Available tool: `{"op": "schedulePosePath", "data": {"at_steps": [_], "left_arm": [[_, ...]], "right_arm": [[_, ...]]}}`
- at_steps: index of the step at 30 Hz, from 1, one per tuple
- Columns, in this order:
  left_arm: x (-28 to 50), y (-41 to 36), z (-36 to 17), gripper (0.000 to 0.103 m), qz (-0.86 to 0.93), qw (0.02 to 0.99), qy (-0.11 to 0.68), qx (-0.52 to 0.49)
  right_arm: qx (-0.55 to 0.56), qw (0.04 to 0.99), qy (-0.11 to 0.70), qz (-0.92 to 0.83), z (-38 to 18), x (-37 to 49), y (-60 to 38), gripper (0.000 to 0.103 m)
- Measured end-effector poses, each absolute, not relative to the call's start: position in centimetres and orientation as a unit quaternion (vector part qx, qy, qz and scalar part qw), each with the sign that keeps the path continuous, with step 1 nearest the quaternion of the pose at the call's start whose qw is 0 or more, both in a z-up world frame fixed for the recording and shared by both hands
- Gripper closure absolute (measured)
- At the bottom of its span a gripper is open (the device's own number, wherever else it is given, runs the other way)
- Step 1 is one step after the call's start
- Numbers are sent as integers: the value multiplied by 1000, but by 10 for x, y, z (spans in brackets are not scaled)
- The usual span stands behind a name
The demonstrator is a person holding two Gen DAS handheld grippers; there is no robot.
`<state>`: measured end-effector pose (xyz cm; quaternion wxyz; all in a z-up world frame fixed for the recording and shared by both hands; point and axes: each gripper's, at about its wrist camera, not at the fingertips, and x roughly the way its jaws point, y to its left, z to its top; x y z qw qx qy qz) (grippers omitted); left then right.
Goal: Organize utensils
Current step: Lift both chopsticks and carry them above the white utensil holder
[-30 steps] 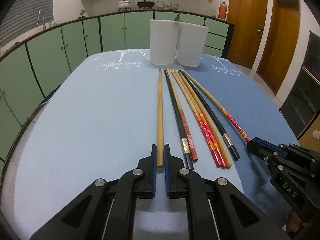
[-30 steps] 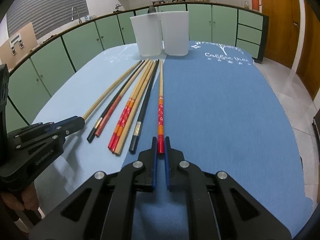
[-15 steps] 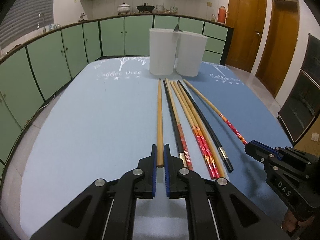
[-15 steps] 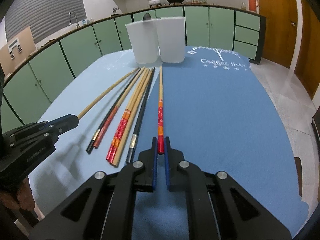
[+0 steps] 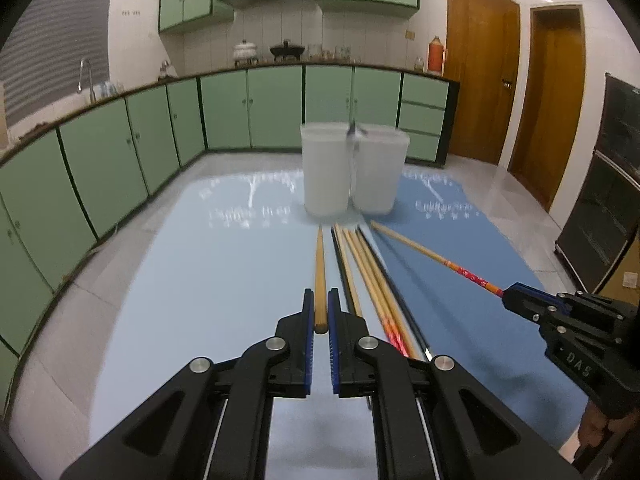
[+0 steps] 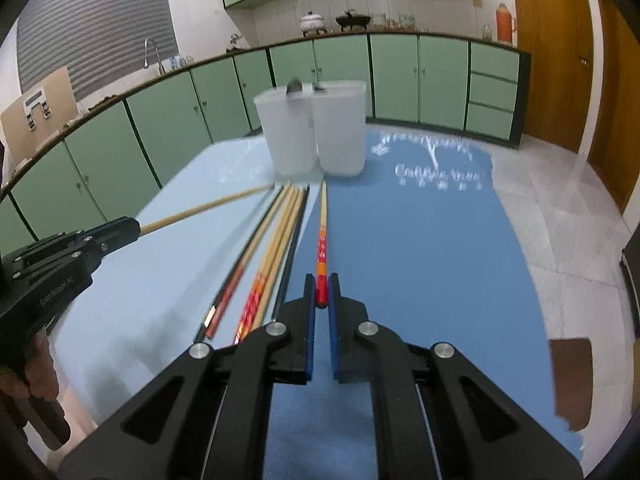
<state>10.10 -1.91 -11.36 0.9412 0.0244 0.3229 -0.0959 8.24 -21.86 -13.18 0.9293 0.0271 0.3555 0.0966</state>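
Your left gripper point(image 5: 321, 312) pinches the end of a plain wooden chopstick point(image 5: 319, 264); your right gripper point(image 6: 321, 292) clamps a red-patterned chopstick point(image 6: 322, 236). Between them, the remaining chopsticks point(image 6: 276, 240) lie on the blue tablecloth point(image 6: 420, 248), pointing toward two white containers point(image 6: 312, 132) beyond.

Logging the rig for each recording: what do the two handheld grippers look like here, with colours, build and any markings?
Both are matte black plastic linkages with silver pivot pins and blue ribbed pads lining the jaws. The left gripper carries raised "GenRobot.AI" lettering on its body, seen from the right wrist camera; the right gripper shows lettering ending "DAS" from the left one. No cables or sleeves visible.
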Motion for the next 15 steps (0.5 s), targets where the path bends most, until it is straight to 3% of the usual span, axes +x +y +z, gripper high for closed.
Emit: {"op": "schedulePosePath", "data": {"at_steps": [15], "left_arm": [[126, -14, -41, 97, -117, 962, 245, 10]], "right_arm": [[50, 949, 288, 118, -47, 111, -239, 98]]}}
